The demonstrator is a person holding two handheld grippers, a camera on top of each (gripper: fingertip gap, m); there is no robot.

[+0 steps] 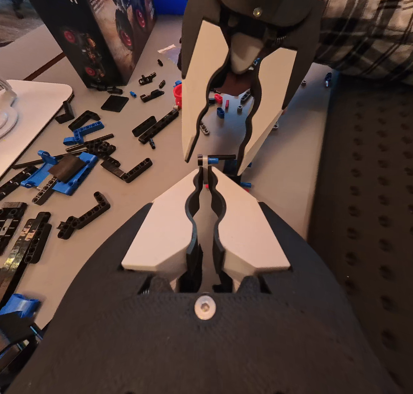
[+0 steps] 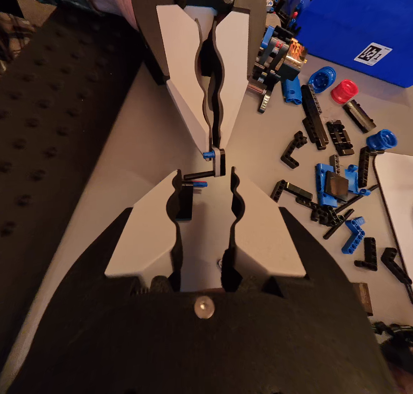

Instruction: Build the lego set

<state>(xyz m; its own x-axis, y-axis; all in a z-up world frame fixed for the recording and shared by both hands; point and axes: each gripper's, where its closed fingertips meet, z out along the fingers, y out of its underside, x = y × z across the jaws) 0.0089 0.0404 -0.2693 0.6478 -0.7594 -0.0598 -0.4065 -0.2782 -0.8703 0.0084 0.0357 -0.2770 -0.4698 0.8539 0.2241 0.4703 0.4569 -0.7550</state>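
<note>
Lego pieces lie scattered across the grey desk [image 1: 286,182], and one small assembly [image 1: 206,161] is held in the air above it: a short white-and-black link with a blue pin and a black axle sticking out sideways. The left tongs [image 1: 205,171] are closed on the link, pinching it at their tips. The right tongs [image 2: 204,172] are spread open facing the left tongs tip to tip, their fingers either side of the assembly's axle end without clamping it; in the right wrist view the same assembly [image 2: 218,162] hangs from the left tongs' tips just beyond the open jaws. A black piece with blue and red pins [image 2: 186,202] sits on the desk right below the assembly. Left of the assembly in the left wrist view lie black L-shaped beams [image 1: 131,171] and a blue frame with a dark panel on it [image 1: 67,173], and farther back the set's dark box [image 1: 96,30] stands upright. In the right wrist view a red wheel hub [image 2: 344,91] and a blue wheel hub [image 2: 321,78] lie near a blue bin [image 2: 357,26], well away from the assembly.
</note>
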